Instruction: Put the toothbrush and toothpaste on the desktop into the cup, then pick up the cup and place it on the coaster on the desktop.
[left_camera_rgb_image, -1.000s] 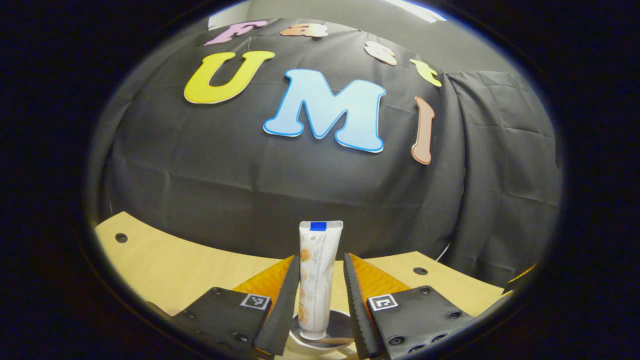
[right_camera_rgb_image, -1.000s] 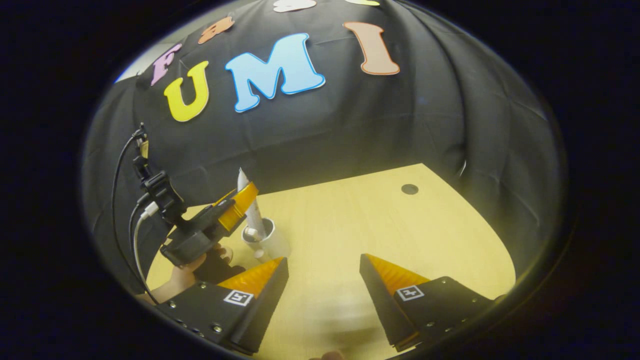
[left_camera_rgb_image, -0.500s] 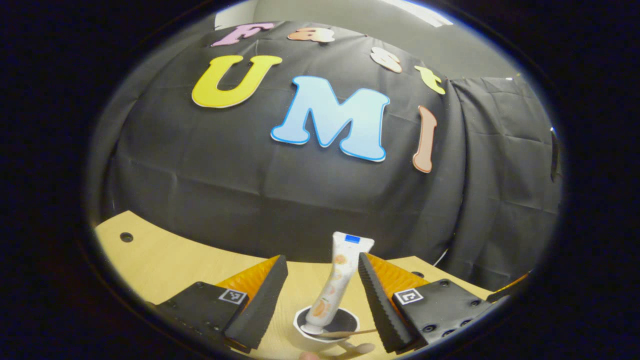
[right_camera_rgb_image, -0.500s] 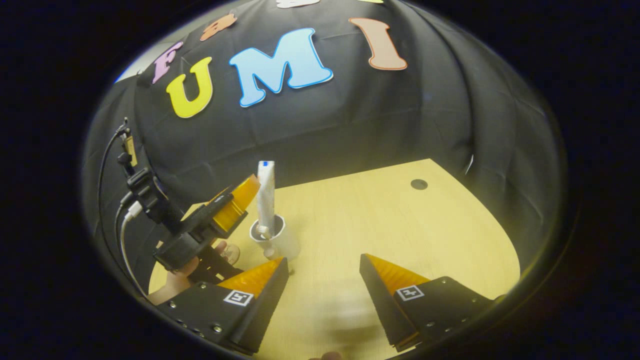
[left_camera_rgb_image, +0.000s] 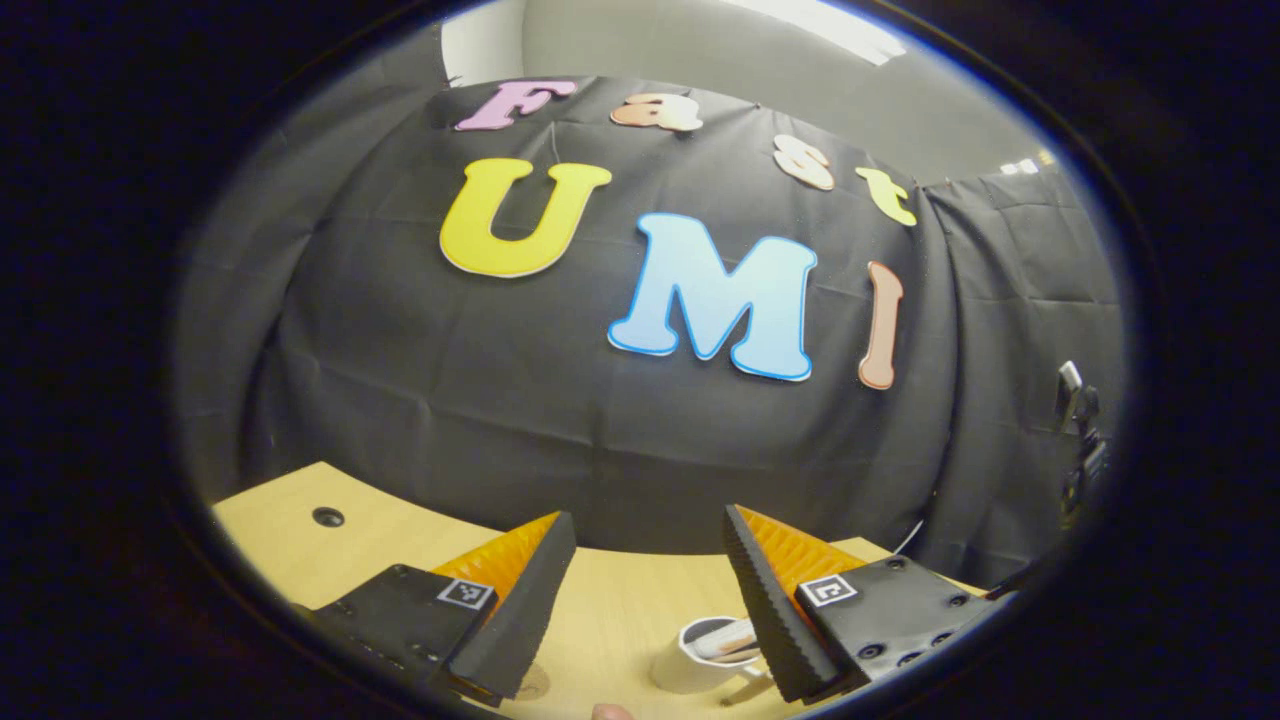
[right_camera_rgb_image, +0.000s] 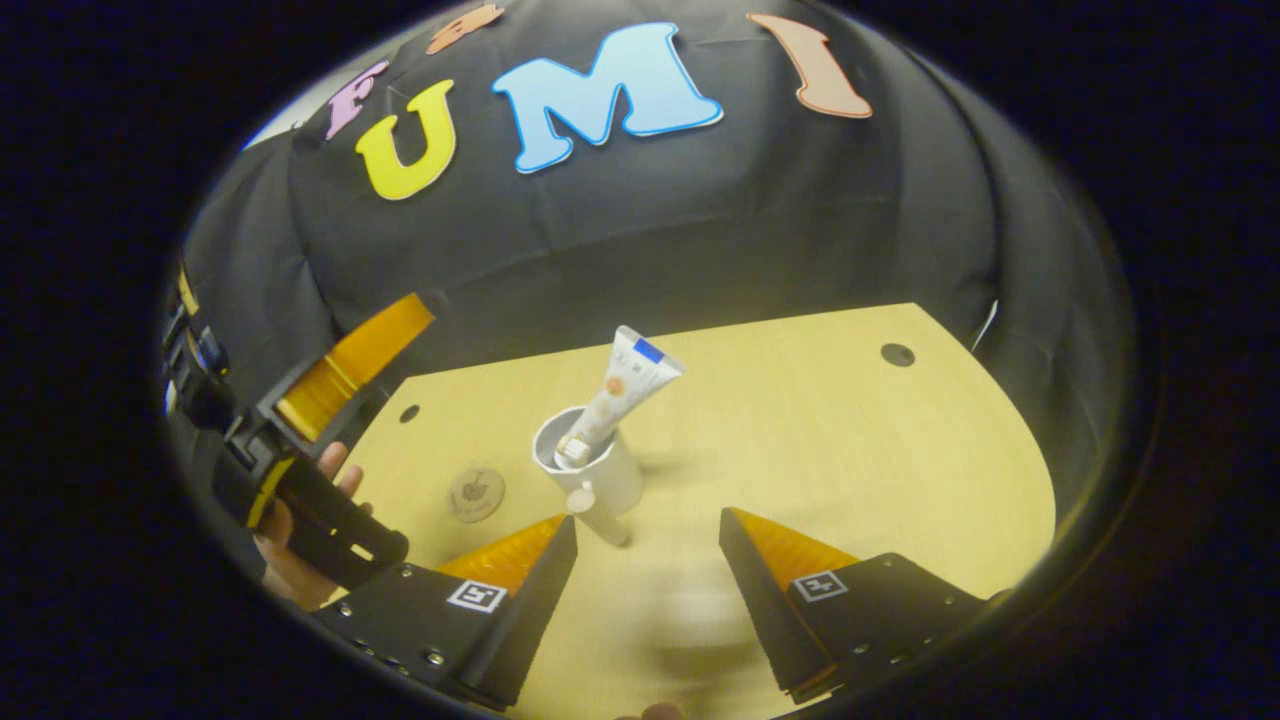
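Toothpaste (left_camera_rgb_image: 728, 640) shows to us in the left gripper view as a pale end lying inside the white cup (left_camera_rgb_image: 690, 662), which stands on the table (left_camera_rgb_image: 380, 530) just beside the right-hand finger of the left gripper (left_camera_rgb_image: 640, 590); its fingers are spread wide with nothing between them. In the right gripper view the toothpaste (right_camera_rgb_image: 620, 392) leans out of the cup (right_camera_rgb_image: 592, 468) toward the right, a slim handle, which we take for the toothbrush (right_camera_rgb_image: 597, 512), rests against the cup's near rim, and the round coaster (right_camera_rgb_image: 476, 494) lies near the cup on its left. The right gripper (right_camera_rgb_image: 648, 585) hangs over the table, fingers wide apart and empty, while a hand (right_camera_rgb_image: 300, 540) holds the left gripper (right_camera_rgb_image: 335, 365) at the left edge. We judge the filling step done; next comes closing on the cup's wall, keeping it upright, and carrying it onto the coaster.
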